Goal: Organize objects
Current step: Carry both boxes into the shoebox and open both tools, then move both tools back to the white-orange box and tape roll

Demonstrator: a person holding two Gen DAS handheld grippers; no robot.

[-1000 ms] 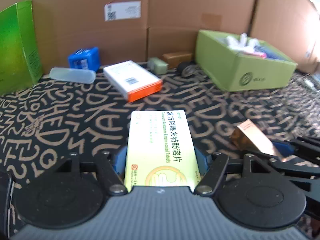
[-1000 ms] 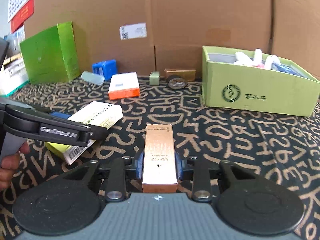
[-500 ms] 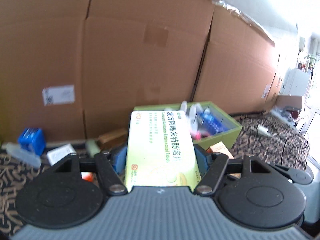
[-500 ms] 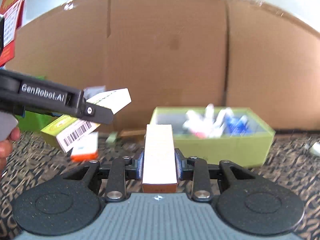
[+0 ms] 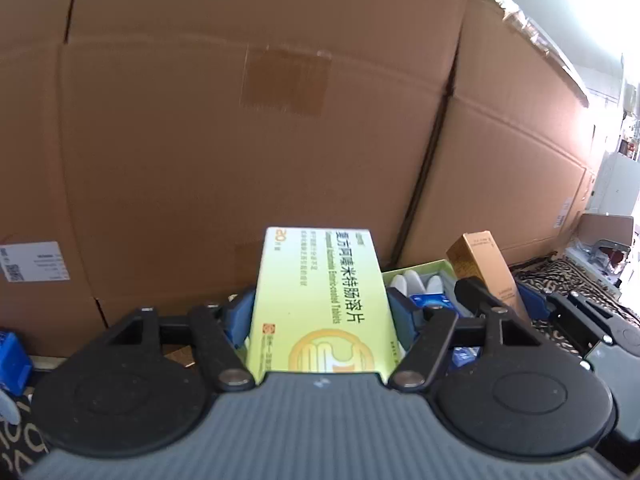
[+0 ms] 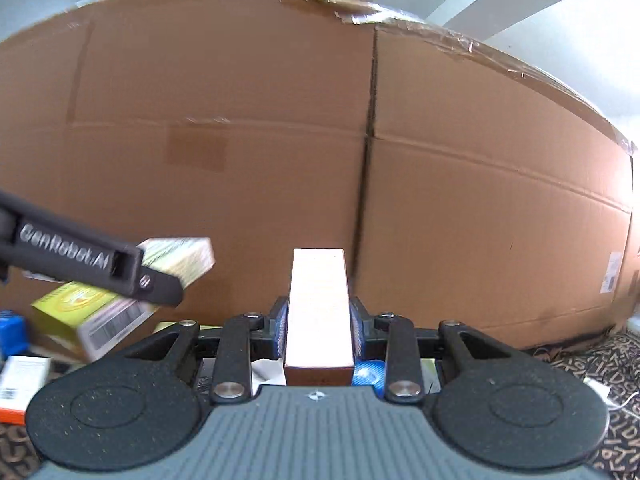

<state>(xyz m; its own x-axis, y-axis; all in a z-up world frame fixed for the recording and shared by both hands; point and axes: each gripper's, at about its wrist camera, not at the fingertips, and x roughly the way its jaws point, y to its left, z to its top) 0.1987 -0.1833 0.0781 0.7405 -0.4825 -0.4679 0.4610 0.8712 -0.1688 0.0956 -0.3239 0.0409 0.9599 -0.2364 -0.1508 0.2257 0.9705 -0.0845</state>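
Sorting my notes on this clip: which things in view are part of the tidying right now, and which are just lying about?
In the job:
- tablet box, held in left hand-held gripper
- gold box, held in right hand-held gripper
- green bin

Lying about:
- blue box
- orange-edged box

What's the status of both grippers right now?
Left gripper shut on yellow box. Right gripper shut on gold box. Green bin ahead, nothing blocking.

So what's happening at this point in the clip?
A person is carrying two boxes, one in each handheld gripper. The left gripper is clamped on a yellow-green tablet box; the right gripper is clamped on a narrow copper-coloured box. Both are held up in front of the cardboard wall, near the open green bin.
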